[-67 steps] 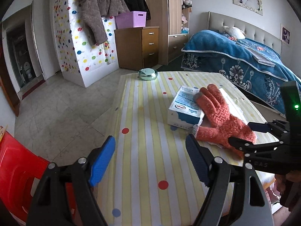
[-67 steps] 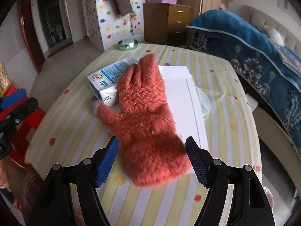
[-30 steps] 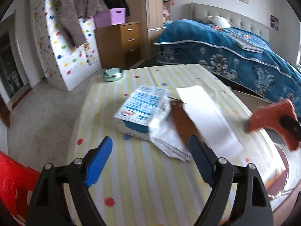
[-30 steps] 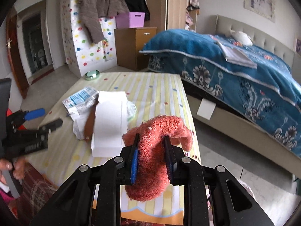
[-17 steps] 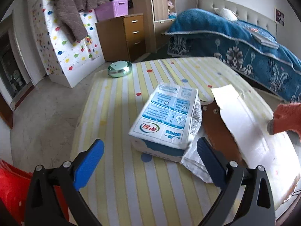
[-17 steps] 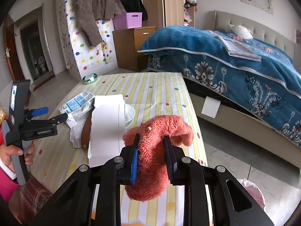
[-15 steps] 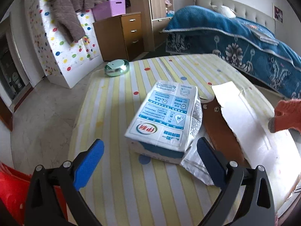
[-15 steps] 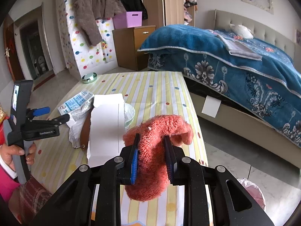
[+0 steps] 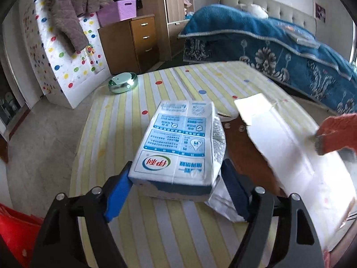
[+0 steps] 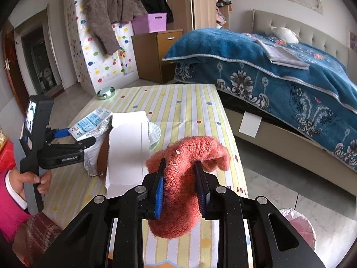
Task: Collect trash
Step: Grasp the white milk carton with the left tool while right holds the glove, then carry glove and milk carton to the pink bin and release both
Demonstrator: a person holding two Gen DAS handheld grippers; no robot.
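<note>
A blue bed (image 10: 279,71) lies to the right, a brown dresser (image 9: 131,42) far off with a purple basket (image 10: 149,23) on top. The striped table (image 9: 178,223) bears a white card sheet (image 9: 290,147) on the right, touching the milk carton (image 9: 178,147), which lies flat at the middle and partly covers crumpled white paper (image 9: 225,198). A green tin (image 9: 122,82) sits at the far left corner. The left gripper (image 9: 176,187) is closing around the carton's near end, its left pad touching the carton's corner. The right gripper (image 10: 180,185) is clamped on an orange glove (image 10: 187,169) above the table's near right edge. The left tool reads "GenRobot.AI". A bin with a pink liner (image 10: 299,225) stands on the floor at near right; its contents are unclear.
</note>
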